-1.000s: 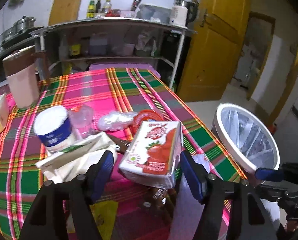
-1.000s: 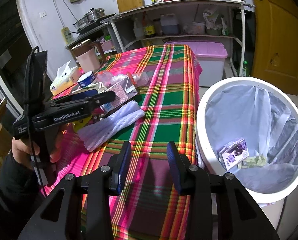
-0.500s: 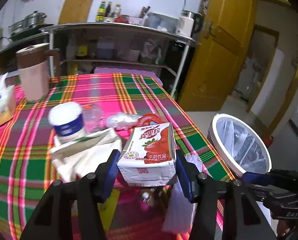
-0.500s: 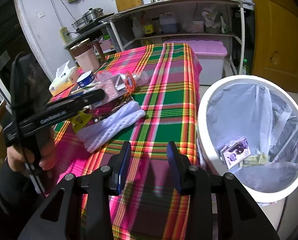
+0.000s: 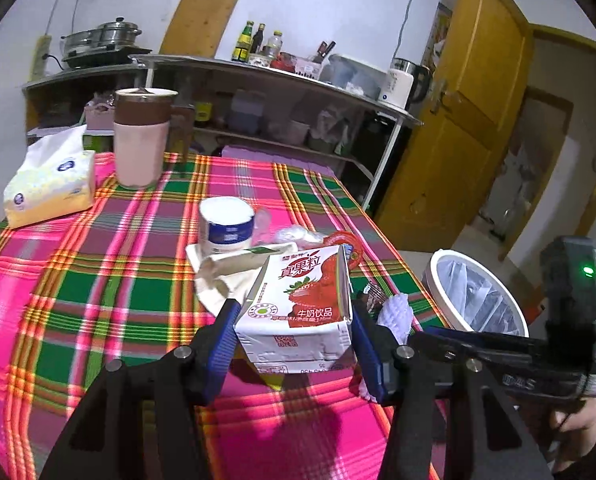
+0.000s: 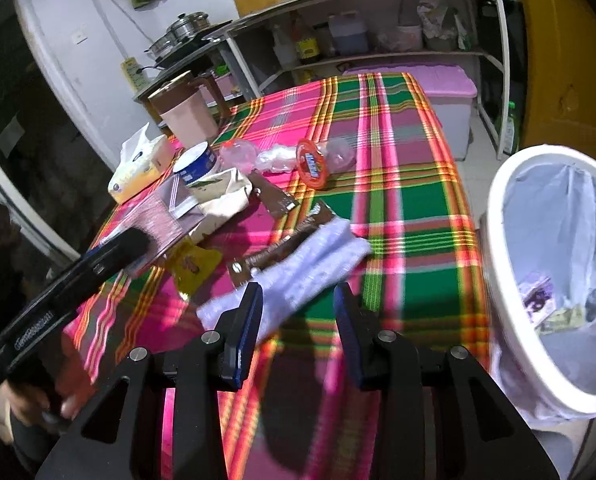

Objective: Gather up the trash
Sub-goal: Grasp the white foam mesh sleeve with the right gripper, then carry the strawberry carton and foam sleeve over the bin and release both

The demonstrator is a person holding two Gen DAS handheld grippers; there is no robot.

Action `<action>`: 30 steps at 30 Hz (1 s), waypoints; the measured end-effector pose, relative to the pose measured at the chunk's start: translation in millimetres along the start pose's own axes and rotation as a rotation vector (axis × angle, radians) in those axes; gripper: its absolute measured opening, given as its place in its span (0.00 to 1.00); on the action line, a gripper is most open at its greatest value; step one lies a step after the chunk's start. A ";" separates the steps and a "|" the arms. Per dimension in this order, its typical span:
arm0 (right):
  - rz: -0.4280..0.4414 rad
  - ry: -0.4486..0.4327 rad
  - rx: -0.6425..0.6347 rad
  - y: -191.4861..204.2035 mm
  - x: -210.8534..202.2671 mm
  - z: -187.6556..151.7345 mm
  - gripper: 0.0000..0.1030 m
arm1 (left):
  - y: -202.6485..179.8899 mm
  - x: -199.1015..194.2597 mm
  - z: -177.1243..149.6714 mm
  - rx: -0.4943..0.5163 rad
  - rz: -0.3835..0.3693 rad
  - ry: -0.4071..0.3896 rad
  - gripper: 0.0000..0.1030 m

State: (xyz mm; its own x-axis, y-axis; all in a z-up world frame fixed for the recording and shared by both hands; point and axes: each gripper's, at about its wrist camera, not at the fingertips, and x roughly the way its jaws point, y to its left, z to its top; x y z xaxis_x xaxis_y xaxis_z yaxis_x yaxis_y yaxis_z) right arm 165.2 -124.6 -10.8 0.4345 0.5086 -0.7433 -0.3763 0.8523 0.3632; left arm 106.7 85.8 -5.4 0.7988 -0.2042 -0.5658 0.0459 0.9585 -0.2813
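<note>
Milk carton point(image 5: 298, 312) clamped between left tongs point(image 5: 294, 344), above the tablecloth point(image 5: 98, 280).

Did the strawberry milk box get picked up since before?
Yes. The milk box, clamped in the left gripper, now hangs above the tablecloth, off the trash pile.

The left tongs point(image 5: 294, 344) are matte black, with two angular arms that widen toward the camera. Each arm carries a round silver screw head near its joint, and each finger point(image 5: 224, 336) ends in a flat blue pad. The right tongs point(image 6: 298, 330) are built alike: black arms, silver screws, dark blue pads on the inner faces. In the left wrist view, the right tongs' body shows a boxy black housing with a small green light and white lettering along its side. A dark sleeve point(image 5: 589, 464) covers the wrist beneath it.
</note>
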 end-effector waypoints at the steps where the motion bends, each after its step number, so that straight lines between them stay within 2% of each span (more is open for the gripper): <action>1: -0.002 0.004 0.014 2.4 4.5 1.6 0.37 | 0.7 -2.4 -1.0 -0.001 0.000 -0.003 0.53; 5: -0.022 0.022 0.045 6.2 17.4 5.4 0.42 | 6.2 -7.6 -2.8 -0.010 -0.001 -0.012 0.53; 9: -0.008 0.047 0.087 5.6 26.6 8.2 0.42 | 12.7 -6.7 -3.9 -0.024 -0.003 -0.011 0.53; 12: -0.002 0.053 0.070 10.4 30.5 10.6 0.42 | 16.4 -4.8 -4.7 -0.036 -0.004 -0.008 0.53; 13: 0.008 0.057 0.064 11.9 32.0 10.7 0.38 | 17.4 -4.9 -5.8 -0.039 -0.003 -0.008 0.53; 14: 0.021 0.056 0.066 12.3 32.5 10.4 0.25 | 18.2 -4.8 -5.9 -0.040 -0.004 -0.008 0.53; 19: 0.027 0.042 0.027 18.0 28.2 8.4 0.10 | 16.5 -6.5 -6.5 -0.033 0.001 -0.012 0.53; 30: 0.017 0.001 -0.005 7.2 -4.1 -4.0 0.10 | -15.4 -13.9 -10.3 0.023 0.025 -0.019 0.53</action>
State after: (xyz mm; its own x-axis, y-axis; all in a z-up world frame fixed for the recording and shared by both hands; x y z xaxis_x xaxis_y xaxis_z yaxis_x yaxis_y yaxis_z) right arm 157.5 -120.9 -7.4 0.4272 0.5225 -0.7379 -0.3875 0.8432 0.3727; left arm 88.8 71.8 -1.2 0.8111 -0.1770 -0.5576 0.0397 0.9676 -0.2494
